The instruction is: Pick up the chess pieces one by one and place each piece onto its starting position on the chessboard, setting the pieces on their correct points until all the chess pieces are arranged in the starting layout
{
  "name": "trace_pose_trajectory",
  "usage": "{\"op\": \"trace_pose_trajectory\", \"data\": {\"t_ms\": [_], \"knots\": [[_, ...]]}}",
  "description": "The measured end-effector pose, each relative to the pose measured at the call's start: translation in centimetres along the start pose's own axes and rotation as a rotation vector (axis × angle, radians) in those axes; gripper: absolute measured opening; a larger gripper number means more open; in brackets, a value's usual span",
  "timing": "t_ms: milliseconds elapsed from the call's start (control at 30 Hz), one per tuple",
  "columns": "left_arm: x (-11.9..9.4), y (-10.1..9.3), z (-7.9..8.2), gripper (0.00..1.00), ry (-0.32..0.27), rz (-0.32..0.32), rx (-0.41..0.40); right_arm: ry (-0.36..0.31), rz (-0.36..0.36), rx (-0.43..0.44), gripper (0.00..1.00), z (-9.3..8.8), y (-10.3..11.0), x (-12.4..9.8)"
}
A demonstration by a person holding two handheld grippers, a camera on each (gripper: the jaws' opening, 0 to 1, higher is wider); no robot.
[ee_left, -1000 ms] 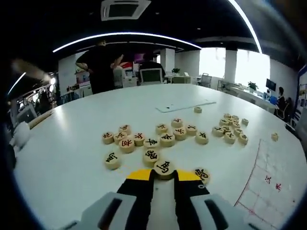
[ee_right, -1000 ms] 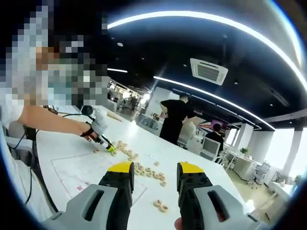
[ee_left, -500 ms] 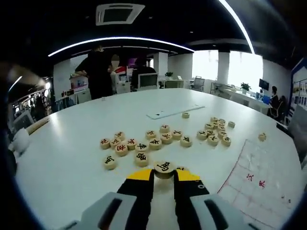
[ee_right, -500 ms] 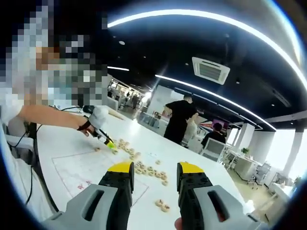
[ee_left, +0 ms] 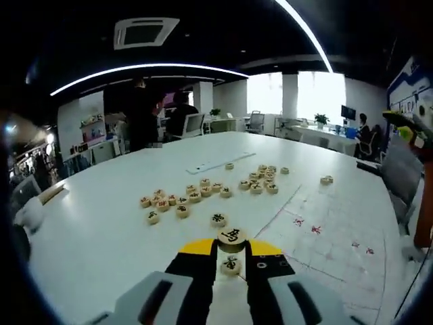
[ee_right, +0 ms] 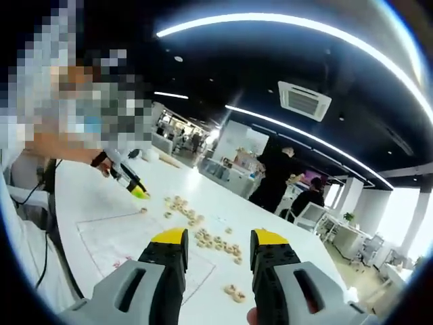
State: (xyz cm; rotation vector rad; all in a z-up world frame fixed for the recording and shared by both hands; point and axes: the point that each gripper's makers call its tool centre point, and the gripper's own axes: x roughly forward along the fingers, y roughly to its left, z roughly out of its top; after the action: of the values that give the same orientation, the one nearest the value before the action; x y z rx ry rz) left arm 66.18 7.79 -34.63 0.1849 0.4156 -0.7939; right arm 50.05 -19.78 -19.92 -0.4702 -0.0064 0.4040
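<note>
In the left gripper view my left gripper (ee_left: 231, 246) is shut on a round wooden chess piece (ee_left: 231, 236) with a black character, held above the white table (ee_left: 101, 230). Another piece (ee_left: 231, 265) shows lower down between the jaws. Loose pieces lie in a cluster (ee_left: 177, 202) at the left, a second cluster (ee_left: 261, 177) farther off, and one (ee_left: 218, 219) close by. The paper chessboard (ee_left: 325, 237) spreads to the right. In the right gripper view my right gripper (ee_right: 217, 245) is open and empty, high over the chessboard (ee_right: 128, 233). The left gripper (ee_right: 137, 188) appears there, raised at the left.
A flat white strip (ee_left: 210, 163) lies on the far part of the table. People stand behind the table (ee_left: 139, 112), with desks and chairs beyond. Two pieces (ee_right: 233, 293) lie apart near the right gripper, and a single one (ee_left: 327, 179) sits beyond the board.
My left gripper has lifted the held piece off the table and swung right, so the board has come into the left gripper view. The right gripper stays open and almost still.
</note>
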Motion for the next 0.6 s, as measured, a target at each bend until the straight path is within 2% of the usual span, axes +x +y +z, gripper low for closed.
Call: {"op": "trace_pose_trajectory", "data": {"t_ms": [167, 333, 500, 600], "knots": [[-1.0, -2.0, -1.6, 0.19, 0.006, -0.038, 0.004, 0.002, 0.000, -0.005, 0.37, 0.0, 0.1, -0.2], [-0.1, -2.4, -3.2, 0.19, 0.045, -0.049, -0.018, 0.003, -0.006, -0.002, 0.37, -0.1, -0.2, -0.4], [1.0, -2.4, -4.9, 0.19, 0.098, -0.031, 0.013, 0.007, -0.014, 0.002, 0.37, -0.3, -0.5, -0.5], [1.6, -2.4, -5.7, 0.19, 0.121, -0.033, 0.000, 0.007, -0.013, 0.003, 0.37, -0.4, -0.5, -0.6]]}}
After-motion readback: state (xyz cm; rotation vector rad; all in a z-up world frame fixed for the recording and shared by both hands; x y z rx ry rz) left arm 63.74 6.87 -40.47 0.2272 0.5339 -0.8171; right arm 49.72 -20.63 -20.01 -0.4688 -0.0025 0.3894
